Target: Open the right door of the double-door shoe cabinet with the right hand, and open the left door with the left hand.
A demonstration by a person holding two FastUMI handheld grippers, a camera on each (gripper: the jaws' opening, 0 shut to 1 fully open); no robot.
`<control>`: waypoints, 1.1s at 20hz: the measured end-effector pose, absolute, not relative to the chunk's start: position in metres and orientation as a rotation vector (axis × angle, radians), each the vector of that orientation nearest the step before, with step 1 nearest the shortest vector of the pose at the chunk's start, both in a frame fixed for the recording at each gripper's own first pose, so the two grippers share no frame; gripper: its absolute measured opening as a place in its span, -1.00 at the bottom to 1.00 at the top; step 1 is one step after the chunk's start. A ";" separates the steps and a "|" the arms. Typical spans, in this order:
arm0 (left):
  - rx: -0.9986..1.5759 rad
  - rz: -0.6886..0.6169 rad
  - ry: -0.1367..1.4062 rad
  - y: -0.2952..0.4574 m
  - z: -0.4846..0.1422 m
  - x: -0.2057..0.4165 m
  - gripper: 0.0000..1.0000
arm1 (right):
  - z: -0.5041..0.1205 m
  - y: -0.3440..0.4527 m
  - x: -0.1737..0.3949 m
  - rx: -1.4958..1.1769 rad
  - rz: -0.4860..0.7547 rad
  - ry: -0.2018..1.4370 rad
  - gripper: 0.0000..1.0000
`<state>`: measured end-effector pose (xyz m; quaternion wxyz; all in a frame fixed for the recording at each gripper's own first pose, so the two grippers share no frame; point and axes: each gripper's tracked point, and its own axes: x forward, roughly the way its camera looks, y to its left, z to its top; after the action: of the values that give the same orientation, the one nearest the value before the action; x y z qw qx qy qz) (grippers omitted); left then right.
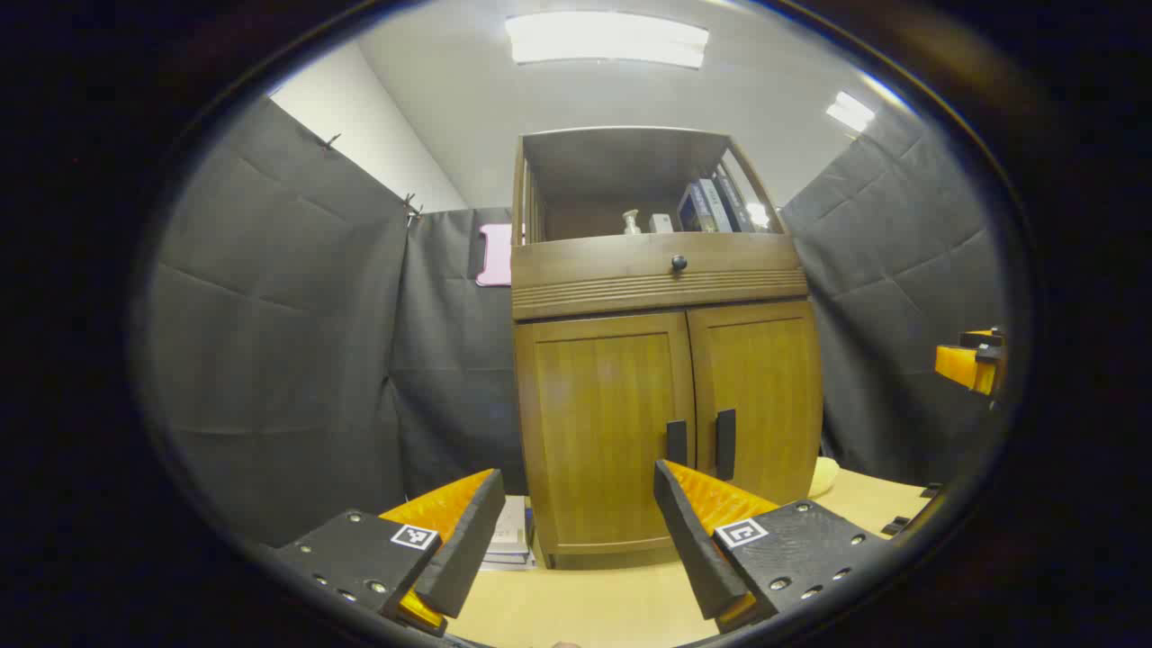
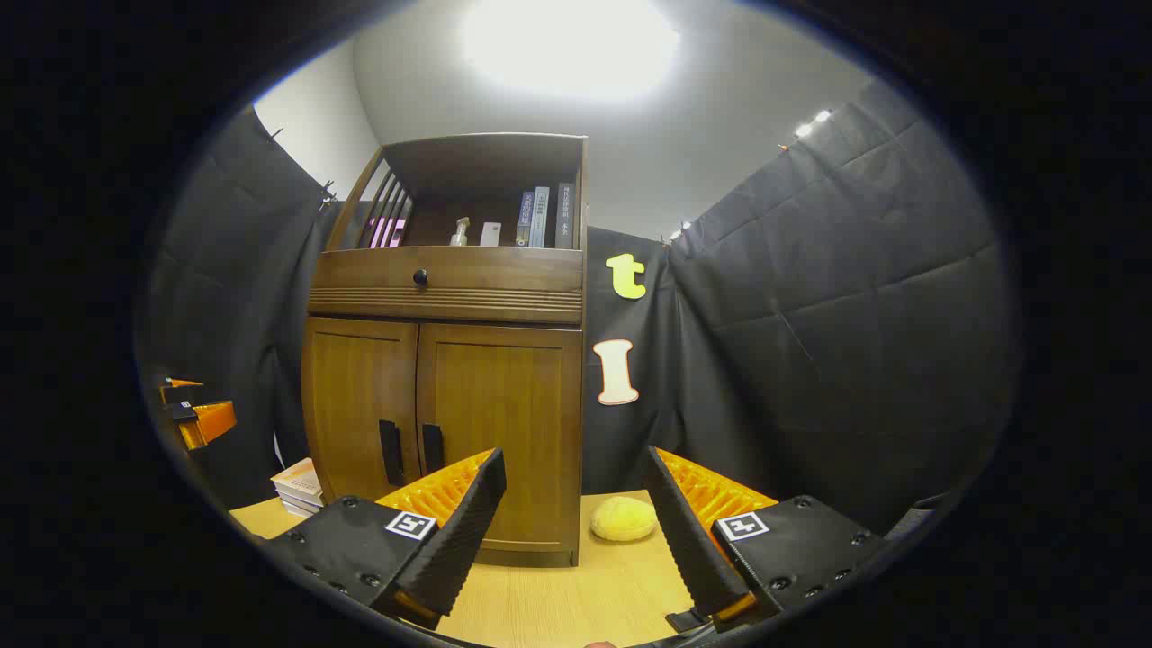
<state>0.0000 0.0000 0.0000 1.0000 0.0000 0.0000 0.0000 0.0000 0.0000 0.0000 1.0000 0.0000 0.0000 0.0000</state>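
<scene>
Both grippers — left gripper point(image 1: 576, 531), right gripper point(image 2: 571, 522) — gape empty short of the cabinet point(image 2: 450, 396); your right door point(image 2: 499, 432) and left door point(image 1: 603, 432) remain closed — nothing done yet.

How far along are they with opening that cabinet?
Nothing is done: the right door and left door both sit closed. Nothing is in hand either: the right gripper and left gripper hang open, short of the handles. Both doors remain to open.

Table point(image 2: 558, 594) — shoe cabinet point(image 2: 450, 396), books point(image 2: 297, 486), yellow bun point(image 2: 624, 519).
</scene>
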 end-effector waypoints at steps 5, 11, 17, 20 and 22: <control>0.015 0.009 -0.002 0.007 0.003 0.004 0.93 | -0.006 0.000 0.002 -0.003 -0.005 0.012 0.93; 0.039 0.009 -0.019 0.008 0.006 0.004 0.93 | -0.009 0.000 0.005 0.006 -0.008 0.021 0.94; 0.040 0.009 -0.035 0.009 0.006 0.003 0.93 | -0.013 0.004 0.008 0.007 -0.004 0.025 0.94; 0.042 0.019 -0.036 0.010 0.007 -0.001 0.92 | -0.016 0.012 0.014 0.020 0.012 0.028 0.93; 0.040 0.032 -0.034 0.015 0.008 -0.005 0.93 | -0.020 0.018 0.021 0.027 0.030 0.031 0.94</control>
<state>-0.0047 0.0149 0.0076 0.9995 0.0200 -0.0172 0.0162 0.0207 0.0180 -0.0195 0.9997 0.0135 0.0156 0.0148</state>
